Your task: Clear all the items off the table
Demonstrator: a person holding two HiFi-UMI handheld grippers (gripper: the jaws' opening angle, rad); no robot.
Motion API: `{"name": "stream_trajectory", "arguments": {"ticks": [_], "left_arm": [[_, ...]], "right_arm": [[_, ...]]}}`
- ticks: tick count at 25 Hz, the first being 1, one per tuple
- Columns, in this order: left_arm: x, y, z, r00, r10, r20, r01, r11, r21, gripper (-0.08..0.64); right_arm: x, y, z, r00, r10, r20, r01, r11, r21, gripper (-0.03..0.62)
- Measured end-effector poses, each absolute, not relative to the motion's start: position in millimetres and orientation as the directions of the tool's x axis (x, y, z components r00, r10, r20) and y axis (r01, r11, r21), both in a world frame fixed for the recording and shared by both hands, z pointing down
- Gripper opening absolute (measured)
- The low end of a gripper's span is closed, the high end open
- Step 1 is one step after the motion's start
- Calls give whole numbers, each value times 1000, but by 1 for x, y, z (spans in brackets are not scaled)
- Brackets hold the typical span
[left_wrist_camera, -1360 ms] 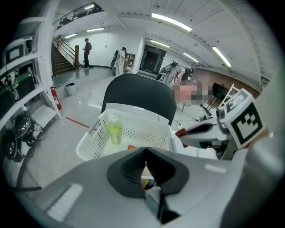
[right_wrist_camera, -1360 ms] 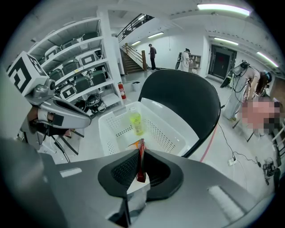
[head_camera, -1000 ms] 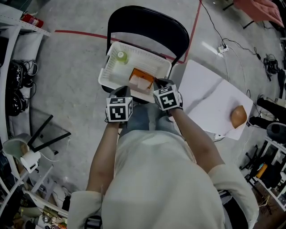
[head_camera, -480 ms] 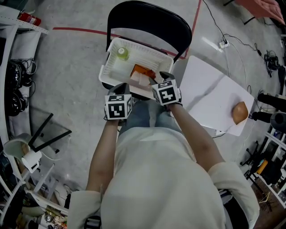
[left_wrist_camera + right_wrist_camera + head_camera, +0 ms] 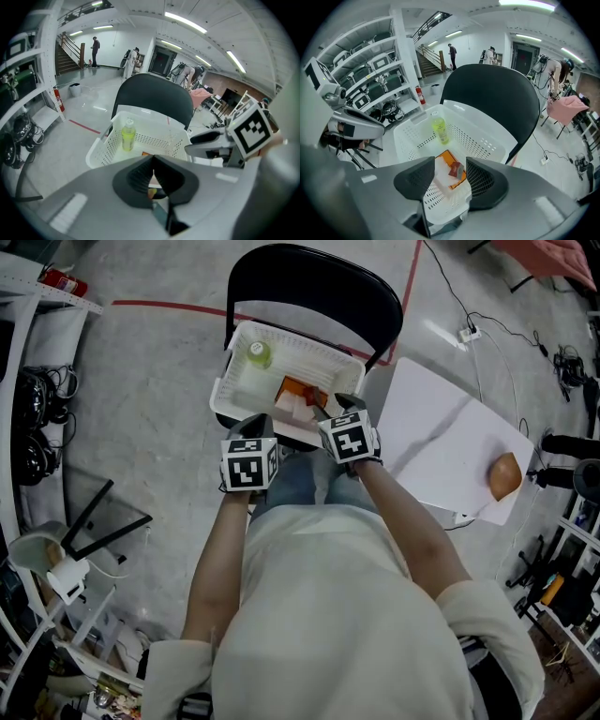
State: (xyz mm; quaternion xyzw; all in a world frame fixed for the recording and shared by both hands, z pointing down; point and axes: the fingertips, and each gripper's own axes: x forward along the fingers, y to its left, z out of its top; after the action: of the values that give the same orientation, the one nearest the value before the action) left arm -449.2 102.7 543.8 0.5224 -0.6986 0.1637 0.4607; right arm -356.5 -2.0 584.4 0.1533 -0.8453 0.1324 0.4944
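While left hand-held gripper (image 5: 153, 164) sits closed, right hand-held gripper (image 5: 450, 169), jaws just opened, empty, overhangs basket (image 5: 445, 213) rim.

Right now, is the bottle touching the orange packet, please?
Apart. The right gripper view shows bare basket floor between the bottle and the orange packet.

All 3 cams on basket (image 5: 240, 390)

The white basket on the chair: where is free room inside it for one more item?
Free: the basket floor between the green bottle and the orange packet, and the strip along the far wall by the chair back. Crowded: the near right corner, where the packet lies.
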Motion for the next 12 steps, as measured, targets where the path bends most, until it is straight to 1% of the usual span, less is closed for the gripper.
{"name": "stream_trajectory", "arguments": {"ticks": [12], "left_arm": [[-445,100,537,-25,-597,802,-888,381,256,8]], "right_arm": [[-359,0,576,-479,-143,866,-388,920,-63,201]]}}
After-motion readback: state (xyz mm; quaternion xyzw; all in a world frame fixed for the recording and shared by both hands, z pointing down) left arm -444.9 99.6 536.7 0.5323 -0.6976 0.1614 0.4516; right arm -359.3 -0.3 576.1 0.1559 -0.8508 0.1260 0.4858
